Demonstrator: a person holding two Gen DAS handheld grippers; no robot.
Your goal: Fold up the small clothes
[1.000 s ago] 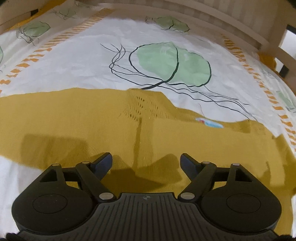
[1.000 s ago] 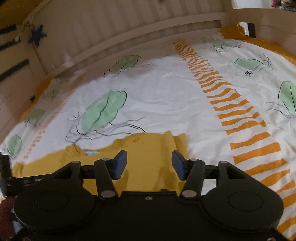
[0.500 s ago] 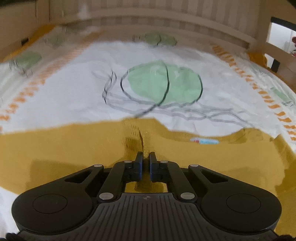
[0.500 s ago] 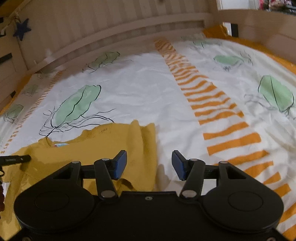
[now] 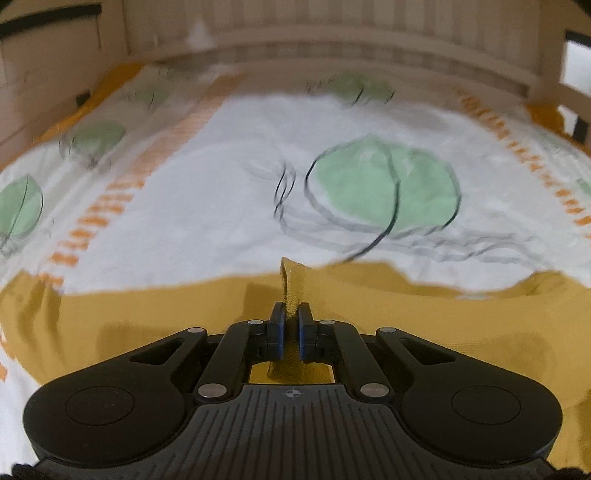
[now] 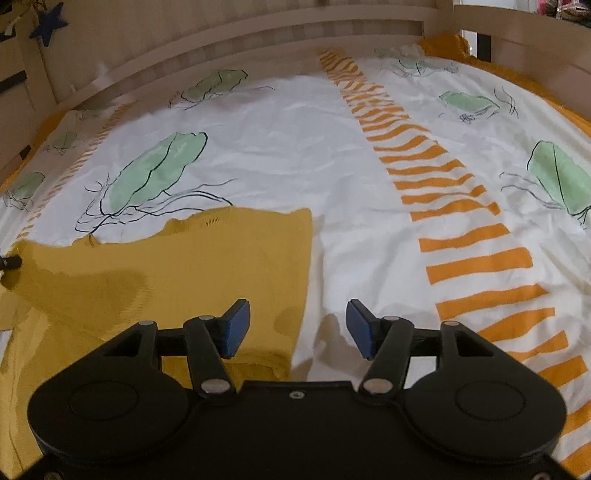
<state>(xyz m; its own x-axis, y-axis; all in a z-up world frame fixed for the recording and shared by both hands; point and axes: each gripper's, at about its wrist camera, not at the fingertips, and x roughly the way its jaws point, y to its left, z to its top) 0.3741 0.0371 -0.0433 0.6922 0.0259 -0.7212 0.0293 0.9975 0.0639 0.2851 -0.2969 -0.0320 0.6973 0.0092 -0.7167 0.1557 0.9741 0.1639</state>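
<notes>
Mustard-yellow knit top [image 6: 177, 273] spread flat on a white bedsheet [image 6: 295, 155] printed with green leaves and orange stripes, wooden bed rail [image 6: 229, 40] beyond. Left claw [image 5: 290, 334] clamped tight on a raised pinch of the top's fabric, a narrow ridge of yellow knit standing up between the blue pads [image 5: 279, 338]. Background blurred in the left wrist view, so probably the fold sits near the neckline, though hard to confirm. Right claw [image 6: 297, 328] spread wide, holding nothing, hovering low over the top's right edge: one blue pad above the knit, the other above bare sheet. Small blue star [image 6: 48, 22] hanging on the rail at far left.
</notes>
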